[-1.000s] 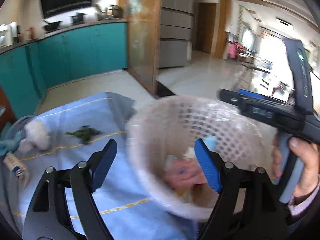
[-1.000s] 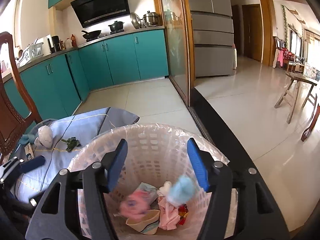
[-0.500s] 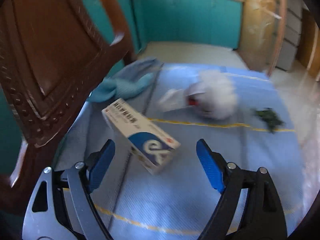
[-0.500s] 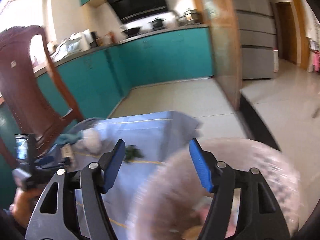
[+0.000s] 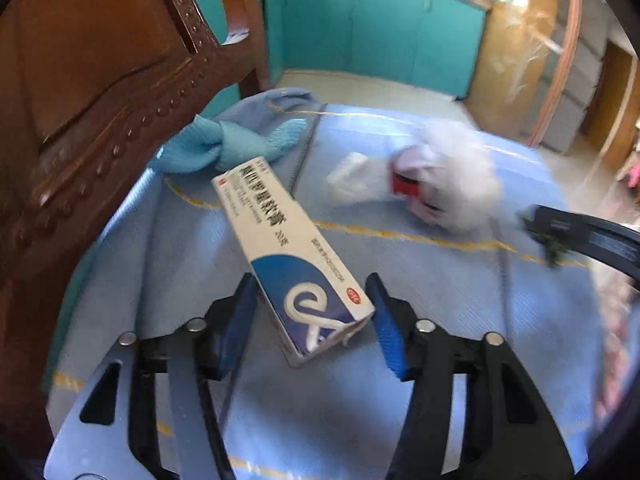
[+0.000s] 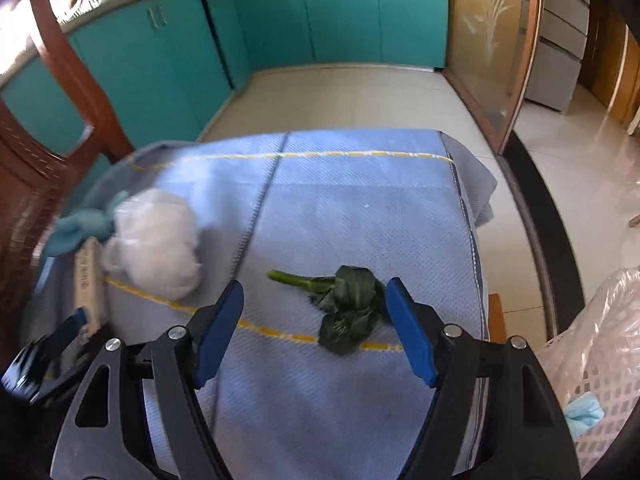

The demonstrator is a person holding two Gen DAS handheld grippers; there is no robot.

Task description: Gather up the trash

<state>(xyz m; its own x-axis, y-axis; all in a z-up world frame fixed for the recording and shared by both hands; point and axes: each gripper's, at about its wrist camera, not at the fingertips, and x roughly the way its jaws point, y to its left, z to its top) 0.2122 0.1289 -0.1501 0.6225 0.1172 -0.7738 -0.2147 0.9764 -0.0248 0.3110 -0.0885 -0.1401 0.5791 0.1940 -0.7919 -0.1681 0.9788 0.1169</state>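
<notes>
A blue and white carton box [image 5: 288,256] lies on the blue tablecloth [image 5: 440,320]. My left gripper [image 5: 312,320] is open, its blue pads on either side of the box's near end, not clamped. A white crumpled bag [image 5: 444,176] lies beyond it; it also shows in the right wrist view [image 6: 156,244]. My right gripper [image 6: 314,328] is open just in front of a wilted green leaf [image 6: 344,304] on the cloth. The white mesh trash basket [image 6: 600,360] with a plastic liner stands at the right edge.
A carved wooden chair [image 5: 100,100] stands against the table's left side. A light blue cloth [image 5: 224,144] lies at the table's far left corner. Teal cabinets [image 6: 280,32] and tiled floor lie beyond the table. The left gripper shows in the right wrist view [image 6: 52,348].
Both grippers have swung left from the basket to the table. My left gripper has come up around the carton box and narrowed; my right gripper now faces the green leaf.
</notes>
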